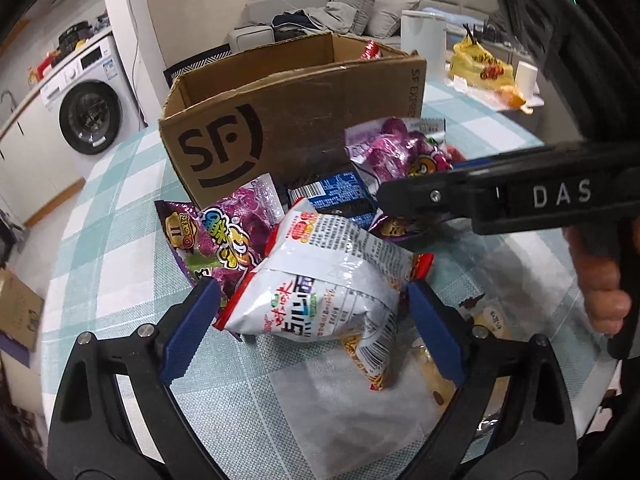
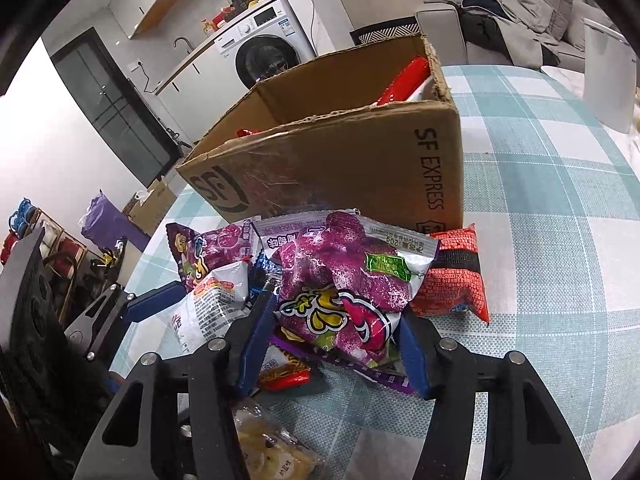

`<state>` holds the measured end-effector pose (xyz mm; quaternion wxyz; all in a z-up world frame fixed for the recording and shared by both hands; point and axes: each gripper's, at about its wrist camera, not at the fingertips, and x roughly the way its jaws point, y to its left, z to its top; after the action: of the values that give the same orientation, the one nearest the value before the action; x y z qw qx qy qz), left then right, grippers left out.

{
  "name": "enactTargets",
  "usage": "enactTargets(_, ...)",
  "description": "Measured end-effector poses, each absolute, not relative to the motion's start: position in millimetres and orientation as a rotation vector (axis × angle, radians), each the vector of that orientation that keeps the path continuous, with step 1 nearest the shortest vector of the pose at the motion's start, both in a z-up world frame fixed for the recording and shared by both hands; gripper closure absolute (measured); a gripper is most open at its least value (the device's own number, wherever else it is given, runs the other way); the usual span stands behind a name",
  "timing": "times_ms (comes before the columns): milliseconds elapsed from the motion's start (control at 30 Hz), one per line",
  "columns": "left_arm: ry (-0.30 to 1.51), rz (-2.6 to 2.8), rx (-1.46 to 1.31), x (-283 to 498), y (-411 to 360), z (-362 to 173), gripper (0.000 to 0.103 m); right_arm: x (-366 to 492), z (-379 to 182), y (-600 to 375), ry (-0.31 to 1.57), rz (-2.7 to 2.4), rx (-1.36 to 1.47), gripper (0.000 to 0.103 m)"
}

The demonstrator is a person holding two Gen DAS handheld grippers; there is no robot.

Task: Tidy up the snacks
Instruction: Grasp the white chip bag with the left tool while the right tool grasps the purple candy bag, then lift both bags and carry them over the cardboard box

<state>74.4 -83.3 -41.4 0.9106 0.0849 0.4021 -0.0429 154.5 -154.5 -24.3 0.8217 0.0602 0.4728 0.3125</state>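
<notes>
A living room with a grey sofa point(image 1: 320, 12) and a washing machine point(image 1: 90, 116) lies behind a table under a teal-and-white checked cloth point(image 2: 540, 184). On the cloth stands an open cardboard box point(image 1: 296, 120) printed SF EXPRESS, with red packets point(image 2: 404, 80) showing inside it. A heap of snack packets lies against the box's near wall.

Left gripper point(image 1: 314, 312): jaws spread wide, one blue pad point(image 1: 192, 328) on either side of a white snack bag point(image 1: 320, 284) on the near side of the heap. Whether the pads touch the bag cannot be told.

Right gripper point(image 2: 332, 336): jaws partly open around a purple snack bag point(image 2: 344, 280) lying on top of the heap; a firm grip cannot be confirmed. A red packet point(image 2: 452, 276) lies just beside it, touching the box corner. A second purple bag point(image 1: 216, 236) sits left of the white one, and a dark blue packet point(image 1: 332, 196) is between them, against the box.
</notes>
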Motion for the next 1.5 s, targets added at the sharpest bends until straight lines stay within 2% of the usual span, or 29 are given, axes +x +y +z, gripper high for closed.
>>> enactTargets(67, 0.826, -0.083, 0.189, 74, -86, -42, 0.013, 155, -24, -154, 1.006, 0.664, 0.125, 0.045)
enactTargets(133, 0.823, -0.077, 0.188, 74, -86, -41, 0.023, 155, -24, -155, 1.005, 0.665, 0.127, 0.045)
enactTargets(167, 0.824, -0.084, 0.186, 74, -86, -41, 0.035, 155, -23, -155, 1.003, 0.666, 0.129, 0.045)
enactTargets(300, 0.826, -0.117, 0.143, 72, -80, -41, 0.041, 154, -20, -155, 0.996, 0.668, 0.129, 0.045)
enactTargets(1500, 0.693, -0.111, -0.014, 50, -36, 16, 0.043, 137, 24, -176, 0.848, 0.688, 0.193, 0.046)
